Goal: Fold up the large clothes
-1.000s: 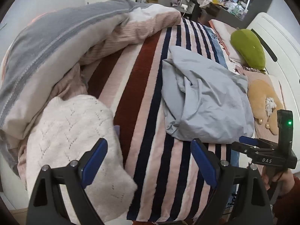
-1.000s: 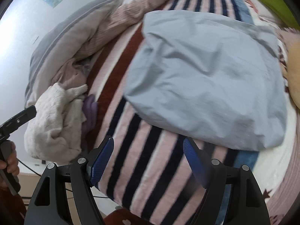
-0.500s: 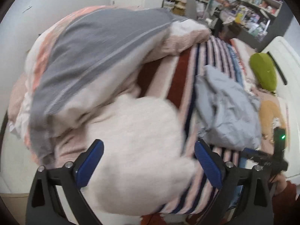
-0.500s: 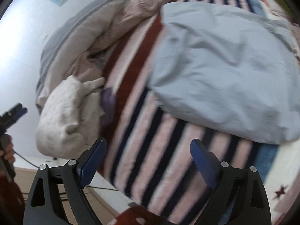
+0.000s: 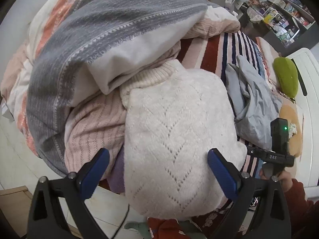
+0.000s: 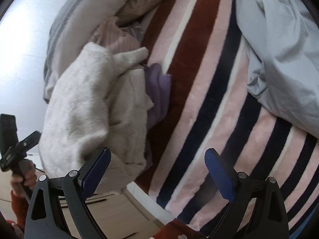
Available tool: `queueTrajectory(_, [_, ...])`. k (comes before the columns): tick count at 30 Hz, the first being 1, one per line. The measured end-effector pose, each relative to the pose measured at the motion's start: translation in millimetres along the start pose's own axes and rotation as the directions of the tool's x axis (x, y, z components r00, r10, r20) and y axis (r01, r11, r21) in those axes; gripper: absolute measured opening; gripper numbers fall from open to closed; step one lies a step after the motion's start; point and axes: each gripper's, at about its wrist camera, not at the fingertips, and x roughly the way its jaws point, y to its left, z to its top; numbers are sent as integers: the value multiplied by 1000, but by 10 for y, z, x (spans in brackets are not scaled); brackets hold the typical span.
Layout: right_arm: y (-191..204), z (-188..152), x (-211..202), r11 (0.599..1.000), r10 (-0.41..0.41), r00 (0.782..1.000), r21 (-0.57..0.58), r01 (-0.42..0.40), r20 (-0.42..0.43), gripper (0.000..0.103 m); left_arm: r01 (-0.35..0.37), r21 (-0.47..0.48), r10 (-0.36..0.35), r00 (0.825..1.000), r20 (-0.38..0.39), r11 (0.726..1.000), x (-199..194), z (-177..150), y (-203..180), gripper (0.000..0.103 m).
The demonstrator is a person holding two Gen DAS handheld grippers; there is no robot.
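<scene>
The step in hand looks like reaching for the next garment to fold: a cream-white knitted sweater with an openwork chevron pattern (image 5: 175,139), which lies bunched at the near left edge of the bed, partly hanging over that edge, with its ribbed collar tucked against a heaped grey, white and coral blanket (image 5: 103,39). A small purple cloth (image 6: 159,91) lies just beside the sweater on the striped plush bedspread in pink, maroon and navy (image 6: 209,99), and a crumpled pale blue-grey shirt (image 6: 279,49) sits farther toward the bed's right side. The left gripper (image 5: 158,167) hovers over the sweater with its blue-padded jaws spread wide on either side of the knit, pressing on nothing. The right gripper (image 6: 157,169) points at the bed's near edge; its jaws are opening, wide apart, with only bedspread and the sweater's fringe below them, nothing held. The next move probably calls for lowering both grippers onto the sweater and dragging it to the bedspread's open middle.
</scene>
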Motion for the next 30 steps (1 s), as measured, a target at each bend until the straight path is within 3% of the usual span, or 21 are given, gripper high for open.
queueTrajectory(5, [-374,-52,-226,995,-69,997,69,66,36,94,1,48,-2,1000,31,999,-75,31,-222,97])
queueTrajectory(8, [-666,-75,-387,985,-92,994,150,82,61,94,-17,47,17,1000,4,999,12,54,-285,97])
queueTrajectory(14, [-702,-117,-191,984,59,997,167,-67,51,94,44,-11,-44,999,-26,999,202,76,-219,98])
queueTrajectory(18, [-611,-107,130,994,34,999,107,-37,28,94,19,-9,-20,999,-32,1000,175,113,-158,98])
queueTrajectory(22, [-577,-84,508,991,115,993,80,-112,-35,76,25,-8,-25,998,-55,1000,179,145,-108,98])
queueTrajectory(26, [-410,-63,803,983,182,981,-7,-183,-61,65,52,-7,-52,995,-81,999,247,192,-136,98])
queueTrajectory(30, [-245,-45,1129,966,241,960,-64,-252,-142,54,64,-12,-65,993,-101,998,340,249,-148,98])
